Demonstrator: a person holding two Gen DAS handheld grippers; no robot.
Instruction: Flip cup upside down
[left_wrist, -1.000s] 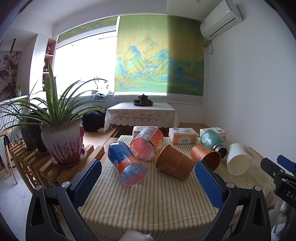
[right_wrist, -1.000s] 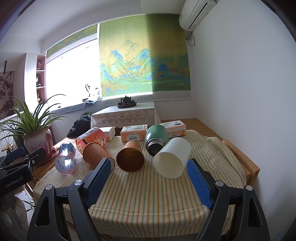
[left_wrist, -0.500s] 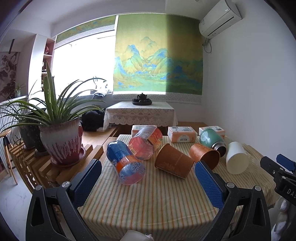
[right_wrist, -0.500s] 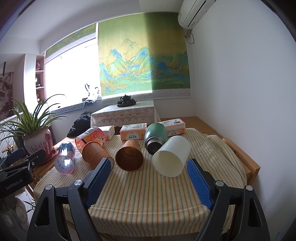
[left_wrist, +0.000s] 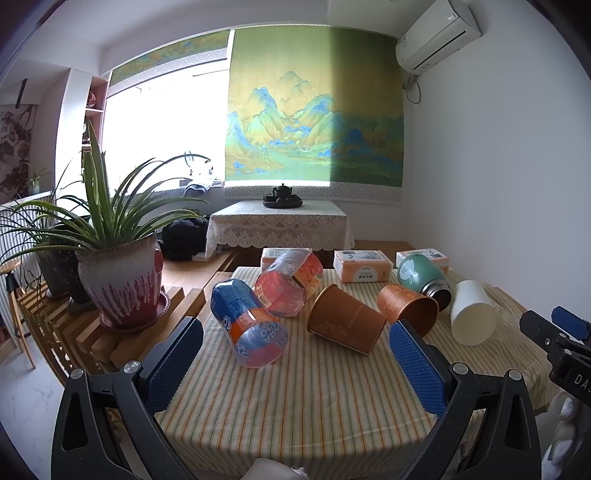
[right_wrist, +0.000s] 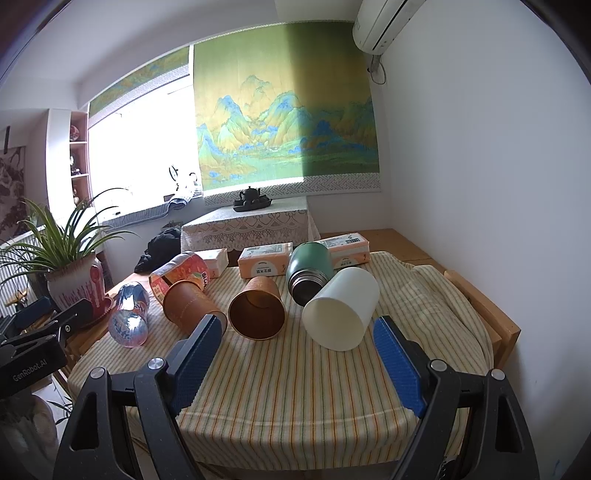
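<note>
Right wrist view: spread right tool (right_wrist: 297, 349) faces a smooth white cup (right_wrist: 341, 308) lying on striped cloth (right_wrist: 295, 387).

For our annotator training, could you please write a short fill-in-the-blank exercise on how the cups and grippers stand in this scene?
1. The white cup lies on its ____.
2. The left gripper and right gripper are both ____.
3. The cup touching the white cup's far side is the ____ one.
4. The striped tablecloth carries ____ cups in all.

Missing words: side; open; green; six
</note>
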